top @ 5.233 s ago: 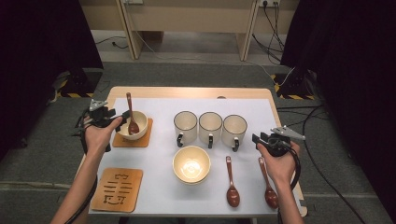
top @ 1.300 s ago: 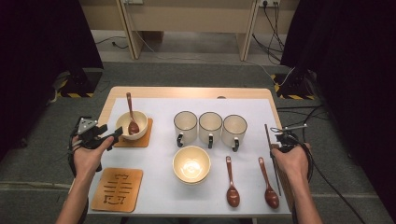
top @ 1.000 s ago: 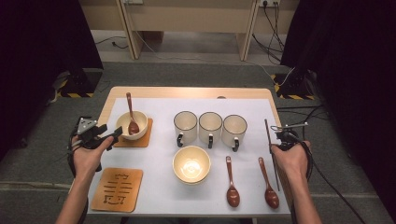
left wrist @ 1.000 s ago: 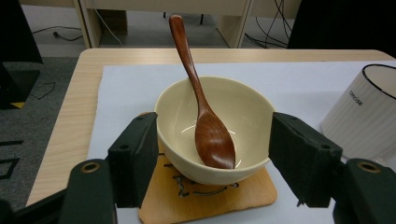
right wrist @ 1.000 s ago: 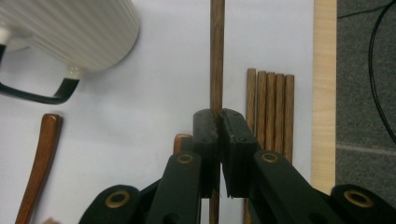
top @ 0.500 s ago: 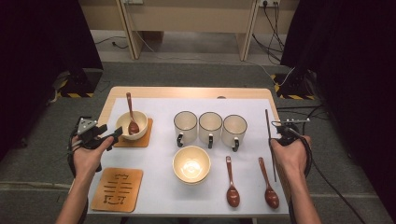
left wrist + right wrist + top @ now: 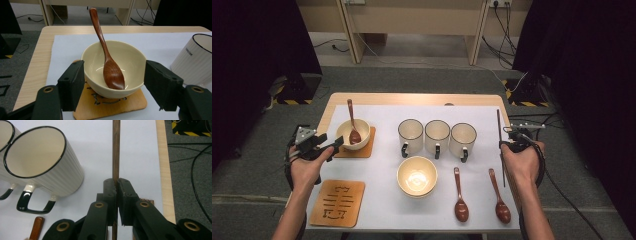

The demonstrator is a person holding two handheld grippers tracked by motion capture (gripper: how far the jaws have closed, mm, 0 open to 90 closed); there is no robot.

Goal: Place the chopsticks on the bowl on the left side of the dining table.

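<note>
My right gripper [image 7: 116,185] is shut on a thin dark wooden stick [image 7: 115,147] that runs straight out between its jaws. In the high view that stick [image 7: 498,122] lies along the white mat's right edge, with the right gripper [image 7: 506,141] gripping it near its middle. A cream bowl [image 7: 113,68] with a brown wooden spoon [image 7: 112,71] in it stands on a wooden coaster [image 7: 110,105]. My left gripper [image 7: 115,83] is open, its jaws on either side of this bowl's near wall without touching it. In the high view the left gripper [image 7: 331,144] sits just left of the bowl [image 7: 353,134].
Three white ribbed mugs [image 7: 437,136] stand in a row mid-mat, the rightmost mug [image 7: 42,162] close to the stick. An empty cream bowl [image 7: 416,176], two brown spoons [image 7: 460,197] [image 7: 499,197] and a second coaster [image 7: 337,202] lie near the front edge.
Five seconds ago the left gripper reached to the bowl; it has since drawn back a little. The right hand has crept toward the far side with the stick.
</note>
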